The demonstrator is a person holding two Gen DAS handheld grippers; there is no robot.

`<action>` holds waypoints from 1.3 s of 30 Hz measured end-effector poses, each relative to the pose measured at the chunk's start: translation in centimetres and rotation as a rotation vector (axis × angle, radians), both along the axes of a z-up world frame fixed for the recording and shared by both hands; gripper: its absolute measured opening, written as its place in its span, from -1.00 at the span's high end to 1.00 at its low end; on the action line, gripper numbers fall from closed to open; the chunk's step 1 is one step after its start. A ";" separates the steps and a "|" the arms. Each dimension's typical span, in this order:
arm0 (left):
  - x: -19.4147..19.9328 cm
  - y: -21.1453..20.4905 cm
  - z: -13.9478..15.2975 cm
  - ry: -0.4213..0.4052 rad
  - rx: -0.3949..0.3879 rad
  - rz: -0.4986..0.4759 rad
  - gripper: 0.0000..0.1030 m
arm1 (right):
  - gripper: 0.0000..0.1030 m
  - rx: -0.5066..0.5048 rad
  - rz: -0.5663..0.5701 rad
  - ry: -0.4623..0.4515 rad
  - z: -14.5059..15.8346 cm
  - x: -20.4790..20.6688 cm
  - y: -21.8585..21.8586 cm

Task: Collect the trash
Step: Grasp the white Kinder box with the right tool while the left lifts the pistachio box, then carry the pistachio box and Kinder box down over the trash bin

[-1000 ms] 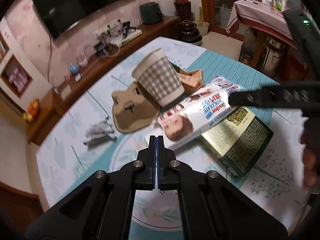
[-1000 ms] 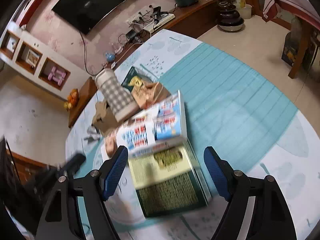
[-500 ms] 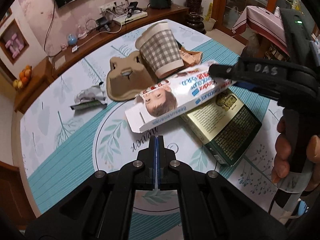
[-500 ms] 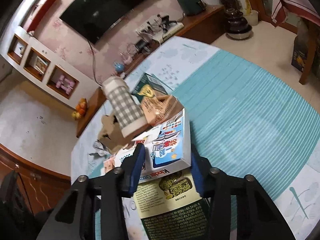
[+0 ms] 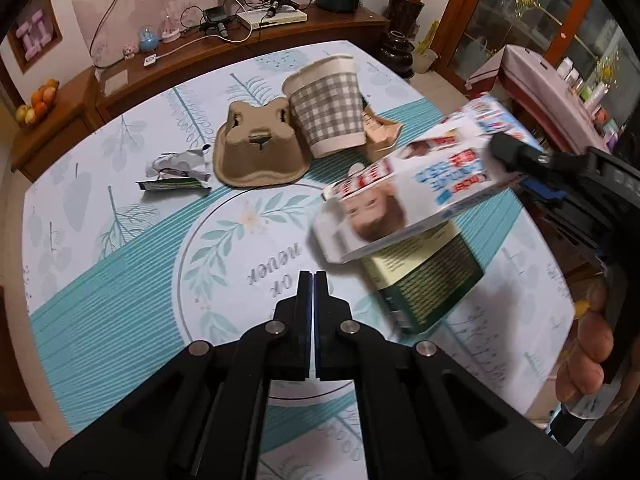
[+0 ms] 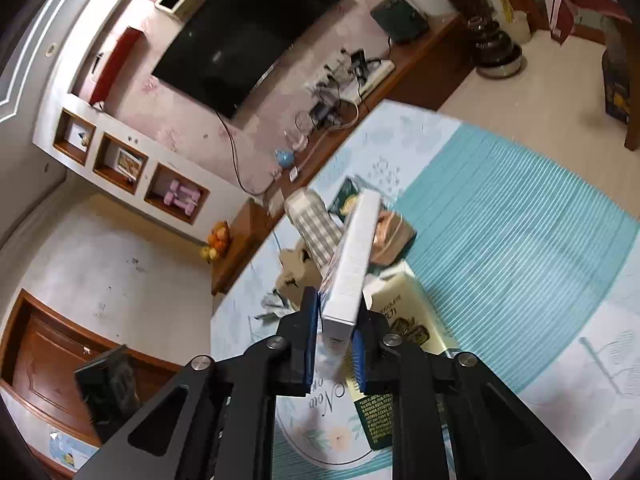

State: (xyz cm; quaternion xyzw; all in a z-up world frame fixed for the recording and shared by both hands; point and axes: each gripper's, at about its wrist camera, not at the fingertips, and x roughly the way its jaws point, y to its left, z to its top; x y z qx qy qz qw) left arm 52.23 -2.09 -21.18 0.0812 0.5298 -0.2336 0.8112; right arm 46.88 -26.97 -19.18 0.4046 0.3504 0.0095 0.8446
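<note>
Right gripper (image 6: 338, 334) pinches the chocolate box (image 6: 352, 264) edge-on, lifted above the table (image 6: 520, 232) (print motion-blurred). Left gripper (image 5: 313, 300), pressed together, empty, hovers over the table. Beneath the lifted box lies a green carton (image 5: 424, 276), partly hidden. Beyond: checked cup (image 5: 328, 112), pulp tray (image 5: 258, 148), crumpled wrapper (image 5: 176, 170), possibly foil.

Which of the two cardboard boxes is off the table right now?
The white chocolate box with a child's face, clamped in the right tongs. The green-and-cream box lies flat on the table beneath it.
</note>
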 end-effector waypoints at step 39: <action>2.5 -13.8 -7.5 0.187 0.139 0.263 -0.97 | 0.76 -0.347 -0.193 -0.024 4.0 -11.2 -4.1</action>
